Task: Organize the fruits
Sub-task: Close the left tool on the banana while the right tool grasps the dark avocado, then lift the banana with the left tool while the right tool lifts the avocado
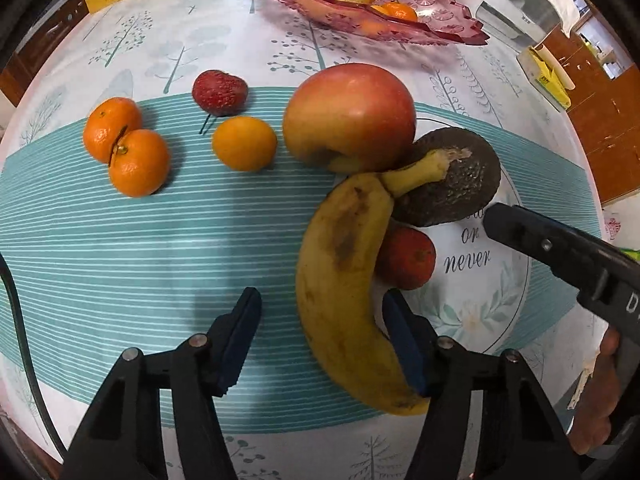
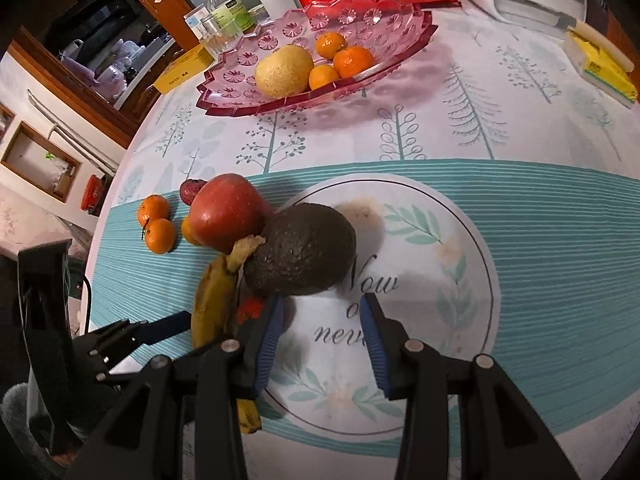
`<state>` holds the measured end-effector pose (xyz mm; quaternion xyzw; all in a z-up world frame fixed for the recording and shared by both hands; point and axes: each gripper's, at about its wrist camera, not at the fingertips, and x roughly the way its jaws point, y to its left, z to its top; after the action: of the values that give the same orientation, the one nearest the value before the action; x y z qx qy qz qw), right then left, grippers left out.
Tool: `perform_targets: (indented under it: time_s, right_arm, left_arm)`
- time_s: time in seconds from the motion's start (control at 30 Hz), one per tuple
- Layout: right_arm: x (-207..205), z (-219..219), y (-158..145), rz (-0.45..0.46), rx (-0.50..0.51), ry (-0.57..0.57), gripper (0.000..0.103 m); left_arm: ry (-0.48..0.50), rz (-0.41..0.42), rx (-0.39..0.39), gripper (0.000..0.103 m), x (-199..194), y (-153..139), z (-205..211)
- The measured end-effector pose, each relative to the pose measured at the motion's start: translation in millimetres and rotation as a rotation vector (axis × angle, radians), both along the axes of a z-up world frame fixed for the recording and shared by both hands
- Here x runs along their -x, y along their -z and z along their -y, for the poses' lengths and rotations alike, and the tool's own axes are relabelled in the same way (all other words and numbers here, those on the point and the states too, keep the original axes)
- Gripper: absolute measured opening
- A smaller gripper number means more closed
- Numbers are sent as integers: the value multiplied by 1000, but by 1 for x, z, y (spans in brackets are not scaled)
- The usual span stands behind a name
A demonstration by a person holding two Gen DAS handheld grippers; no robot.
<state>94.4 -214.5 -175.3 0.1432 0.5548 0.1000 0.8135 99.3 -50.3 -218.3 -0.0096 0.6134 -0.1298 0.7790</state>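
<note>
The pink tray [image 2: 404,26] at the table's far edge holds 4 fruits. About 7 remain mid-table. The left gripper [image 1: 320,344] brackets the banana [image 1: 340,292], not yet clamped. The right gripper [image 2: 322,340] is narrow and empty, just short of the avocado [image 2: 304,248].

The bench [image 2: 520,128] wears a white cloth printed with pale trees and a teal striped band. At ten o'clock in the right wrist view stands a dark wooden cabinet [image 2: 132,92] with glass doors [image 2: 104,52] and crockery behind them. Brown wood flooring [image 1: 600,120] shows at three o'clock in the left wrist view.
</note>
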Motion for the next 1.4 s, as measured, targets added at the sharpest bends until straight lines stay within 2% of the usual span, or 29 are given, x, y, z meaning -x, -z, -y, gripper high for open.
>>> perform_targets:
  time_s: [0.07,0.1,0.27,0.4,0.5,0.93,1.13,1.4]
  right_arm:
    - [-6,0,3,-10,-16,-10,41]
    - [-8,0,5,-13,-23,-14,41]
    - [-17,1,7,-24,-78,-24,43]
    - [-21,5,9,-26,-119,-10,53]
    - [-26,6,12,-37,-147,2,54]
    - [-47,2,37,-91,-290,93,63]
    - [-51,2,36,-63,-273,111,63]
    - [-44,-16,20,-20,-90,29,61]
  left_arm:
    - [5,21,-17,38,2,-2,4]
    - [14,17,2,36,2,-2,6]
    - [-23,12,-8,35,2,-3,1]
    - [-49,-2,-10,34,2,-2,-11]
    - [-64,-7,-14,34,2,-3,-18]
    - [-61,-9,-17,34,0,2,-15]
    - [-58,-5,-25,34,-2,2,-18]
    - [-29,11,-34,33,-6,-5,-17]
